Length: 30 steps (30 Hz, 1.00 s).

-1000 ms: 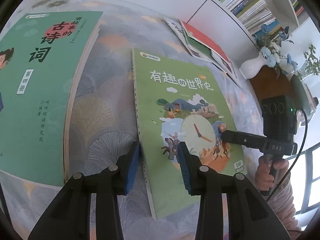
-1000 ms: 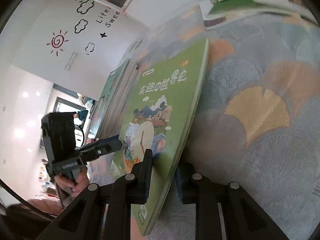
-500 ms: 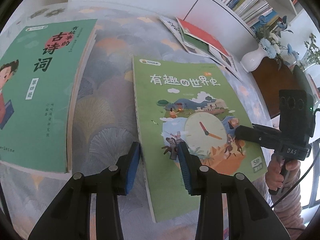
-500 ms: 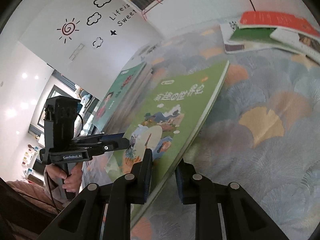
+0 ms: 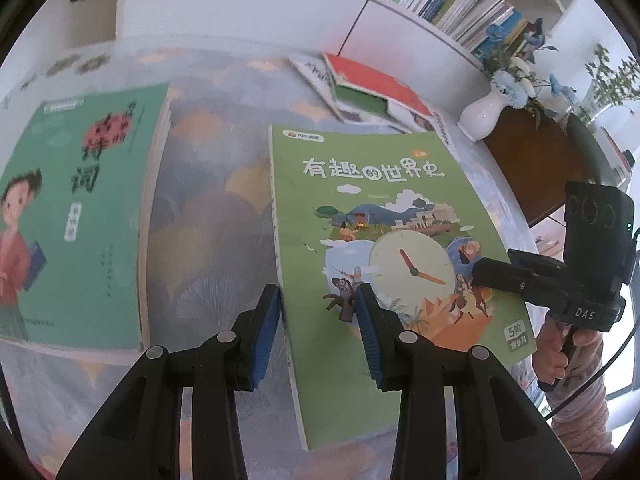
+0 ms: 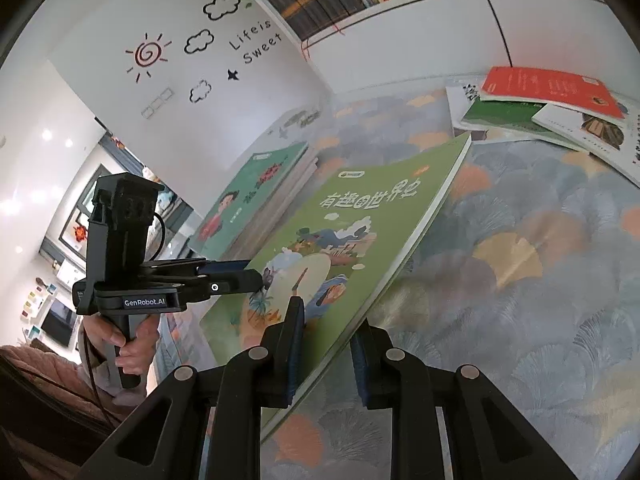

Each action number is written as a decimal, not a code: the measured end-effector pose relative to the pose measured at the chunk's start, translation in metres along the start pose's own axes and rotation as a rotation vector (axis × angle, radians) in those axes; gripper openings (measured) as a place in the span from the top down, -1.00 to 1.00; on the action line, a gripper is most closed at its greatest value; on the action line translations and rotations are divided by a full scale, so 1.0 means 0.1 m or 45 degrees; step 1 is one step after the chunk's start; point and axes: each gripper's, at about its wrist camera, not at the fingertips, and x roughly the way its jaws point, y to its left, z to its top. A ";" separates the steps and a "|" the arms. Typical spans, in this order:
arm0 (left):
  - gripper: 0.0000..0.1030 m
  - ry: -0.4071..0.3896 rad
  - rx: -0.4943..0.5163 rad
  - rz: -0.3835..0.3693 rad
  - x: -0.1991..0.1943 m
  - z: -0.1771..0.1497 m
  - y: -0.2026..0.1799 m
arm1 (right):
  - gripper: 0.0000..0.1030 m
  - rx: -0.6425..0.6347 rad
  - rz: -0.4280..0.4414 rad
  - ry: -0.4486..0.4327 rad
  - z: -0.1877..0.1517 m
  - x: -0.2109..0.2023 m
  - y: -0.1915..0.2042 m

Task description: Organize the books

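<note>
The green book (image 5: 384,248) is held off the bench (image 5: 208,216) by both grippers, tilted, its far corner nearest the loose pile (image 5: 372,92) at the bench's far right corner. The left gripper (image 5: 316,336) has its jaws clenched on the book's near spine edge, one blue pad under it, one on the cover. The right gripper (image 6: 326,356) has its jaws clamped on the opposite long edge, near the bottom corner.

The cover reads 有趣的世界史 above a clock drawing, with a corner badge "5阶". The stack (image 5: 76,216) at the bench's left edge has a green top cover showing a child; its title is blurred, only 词 is legible. The left gripper's body reads "GenRobot.AI", the right's "DAS". The wall (image 6: 200,52) carries "Life is Sweet" beside drawn sun and clouds.
</note>
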 end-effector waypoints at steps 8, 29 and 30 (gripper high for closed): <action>0.33 -0.096 0.016 0.016 -0.29 0.18 0.08 | 0.58 -0.051 0.011 -0.058 0.22 -0.08 0.21; 0.27 -0.331 -0.224 0.229 -1.15 0.35 1.52 | 0.54 -0.286 0.195 0.075 1.23 1.24 1.24; 0.27 -0.325 -0.245 0.239 -1.14 0.35 1.61 | 0.54 -0.294 0.200 0.085 1.25 1.33 1.26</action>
